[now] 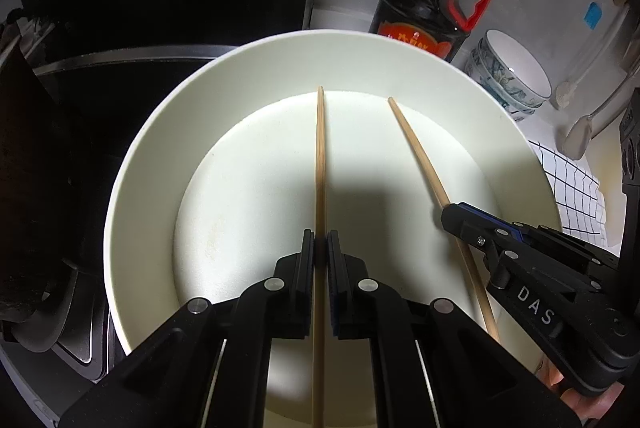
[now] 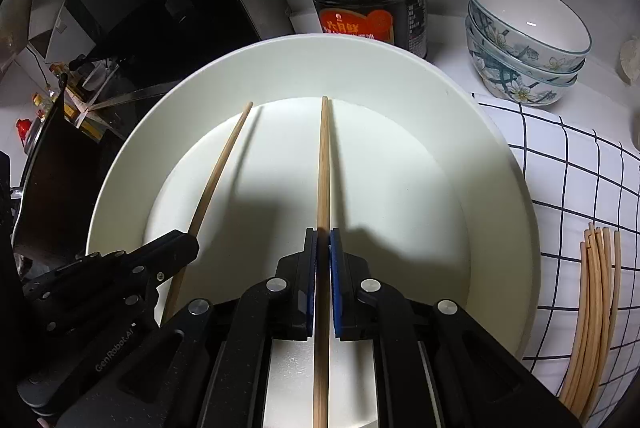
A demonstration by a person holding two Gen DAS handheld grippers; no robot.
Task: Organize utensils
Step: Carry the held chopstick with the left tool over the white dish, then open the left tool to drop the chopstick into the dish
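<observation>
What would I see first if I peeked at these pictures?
You'd spot two black grippers, the left gripper and the right gripper, each pinching one wooden chopstick over a big white plate. Behind the plate stands a dark sauce bottle, with stacked flowered bowls to its right.

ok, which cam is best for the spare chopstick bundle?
Right wrist. The chopstick bundle shows nearly whole there, lying on the checked cloth right of the white plate. The left wrist view doesn't show it; only a corner of the cloth appears.
</observation>
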